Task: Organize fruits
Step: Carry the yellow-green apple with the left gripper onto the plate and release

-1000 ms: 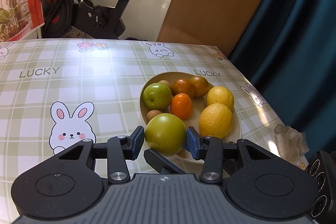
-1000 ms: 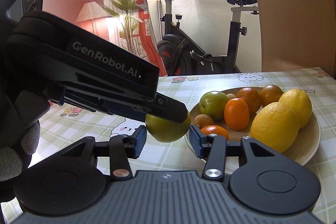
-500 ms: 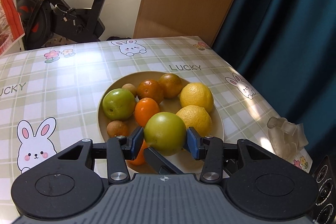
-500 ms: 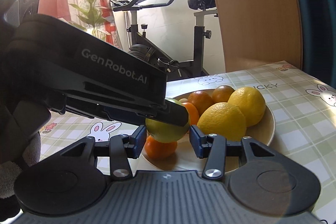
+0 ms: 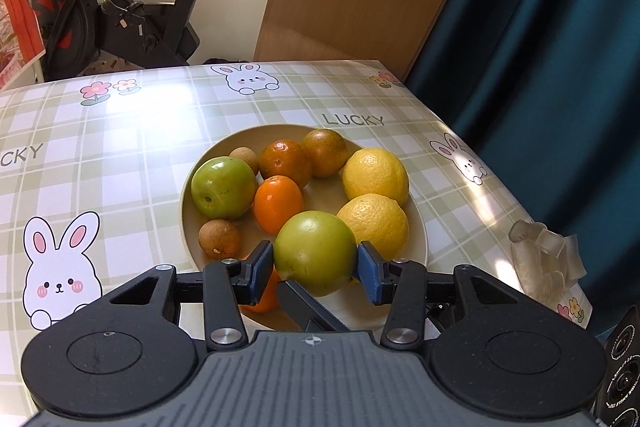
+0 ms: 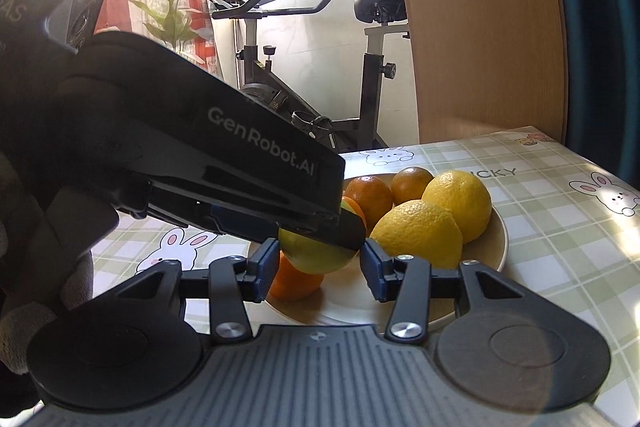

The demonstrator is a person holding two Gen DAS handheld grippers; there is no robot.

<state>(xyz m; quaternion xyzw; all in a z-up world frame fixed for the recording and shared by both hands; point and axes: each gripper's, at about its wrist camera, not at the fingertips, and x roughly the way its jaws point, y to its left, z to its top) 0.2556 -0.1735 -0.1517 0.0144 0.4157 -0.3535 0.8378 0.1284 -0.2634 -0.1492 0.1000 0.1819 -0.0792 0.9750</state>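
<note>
Over plate (image 5: 421, 227) | green fruit (image 5: 315, 253) between left claw (image 5: 316, 269) pads; gripped

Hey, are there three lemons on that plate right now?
No, the plate holds only two lemons, side by side on its right.

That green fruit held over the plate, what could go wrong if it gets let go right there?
The green fruit sits in the left gripper above a crowded plate. Dropped here, it would likely land on the lemon or the orange and might roll off the rim onto the table.
</note>
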